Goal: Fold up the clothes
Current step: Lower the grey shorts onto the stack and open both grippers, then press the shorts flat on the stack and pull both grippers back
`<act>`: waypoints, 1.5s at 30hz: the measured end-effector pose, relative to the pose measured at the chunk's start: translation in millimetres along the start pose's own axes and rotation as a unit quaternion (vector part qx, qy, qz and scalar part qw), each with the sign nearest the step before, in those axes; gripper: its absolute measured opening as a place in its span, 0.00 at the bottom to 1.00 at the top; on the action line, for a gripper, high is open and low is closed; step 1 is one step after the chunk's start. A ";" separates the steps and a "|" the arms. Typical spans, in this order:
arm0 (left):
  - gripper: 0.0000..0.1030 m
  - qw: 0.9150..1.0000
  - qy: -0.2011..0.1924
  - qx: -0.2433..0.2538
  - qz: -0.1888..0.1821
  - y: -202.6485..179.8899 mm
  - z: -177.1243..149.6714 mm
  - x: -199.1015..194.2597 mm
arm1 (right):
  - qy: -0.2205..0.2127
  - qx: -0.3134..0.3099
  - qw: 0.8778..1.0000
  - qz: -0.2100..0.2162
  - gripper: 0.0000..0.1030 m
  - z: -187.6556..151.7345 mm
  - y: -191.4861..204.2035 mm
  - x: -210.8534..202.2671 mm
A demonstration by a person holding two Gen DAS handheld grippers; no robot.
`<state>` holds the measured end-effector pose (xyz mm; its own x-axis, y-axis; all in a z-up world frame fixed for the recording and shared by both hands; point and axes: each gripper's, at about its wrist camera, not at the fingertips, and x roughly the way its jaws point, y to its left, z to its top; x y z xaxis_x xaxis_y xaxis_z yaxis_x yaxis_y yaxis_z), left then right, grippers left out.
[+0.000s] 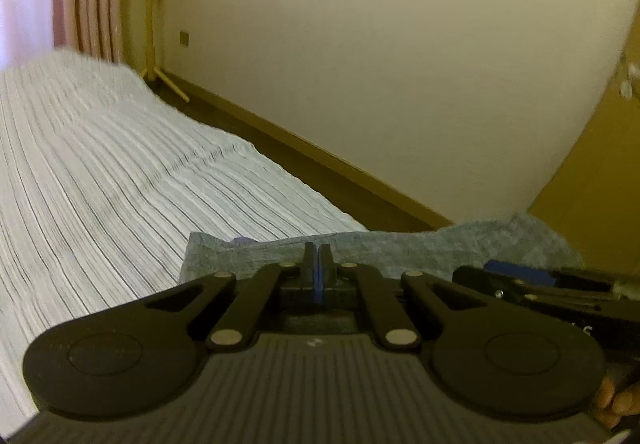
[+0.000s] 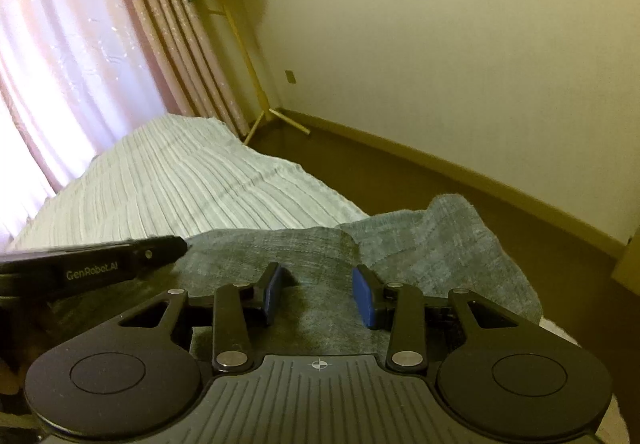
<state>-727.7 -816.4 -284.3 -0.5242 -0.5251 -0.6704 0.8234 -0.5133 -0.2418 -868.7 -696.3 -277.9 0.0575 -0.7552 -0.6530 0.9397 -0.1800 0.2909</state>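
Left gripper [image 1: 318,250] clamped tight, fabric in its grip impossible to confirm, right gripper [image 2: 318,286] partway open over the grey garment [image 2: 420,244] with nothing pinched, garment bunched at the near edge of the striped bed [image 2: 180,180], curtain [image 2: 100,36] beyond.

The room is dim and tinted yellow. Daylight comes through my curtain [image 2: 80,56], which glares pink-white and washes out. The bed [image 1: 100,172] smears with motion blur in my left view, worst toward its far corner; my right view is sharper. Both pictures bend at the edges, with dark rounded corners.
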 end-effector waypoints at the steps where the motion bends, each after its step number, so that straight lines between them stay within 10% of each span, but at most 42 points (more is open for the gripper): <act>1: 0.03 1.000 -0.001 -0.017 -0.010 5.9 2.0 -4.7 | -0.001 0.018 1.000 0.002 0.36 7.8 -4.1 -5.9; 12: 0.02 0.999 -0.037 -0.019 0.030 6.4 -37.3 -131.7 | -0.026 -0.059 0.998 -0.020 0.36 -2.4 2.3 -93.4; 20: 0.02 0.998 0.009 -0.004 0.057 -9.2 -74.1 -129.2 | 0.020 -0.154 0.987 -0.032 0.36 -52.2 43.0 -74.2; 31: 0.02 0.995 0.014 -0.035 0.092 -7.7 -63.4 -152.9 | 0.022 -0.124 0.992 -0.014 0.36 -52.7 48.8 -120.6; 35: 0.02 0.992 0.045 -0.063 0.104 1.6 -72.9 -147.1 | 0.073 -0.067 0.993 -0.069 0.36 -57.5 30.3 -104.6; 45: 0.04 0.995 0.011 -0.051 0.080 -9.7 -59.0 -157.5 | 0.010 -0.029 1.000 0.000 0.36 -30.5 27.8 -116.6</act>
<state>-640.2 -688.7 -217.7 -0.3802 -0.5792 -0.7211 0.9145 -0.3521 -0.1994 -839.0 -594.0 -215.0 0.0630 -0.7426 -0.6668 0.9579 -0.1425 0.2492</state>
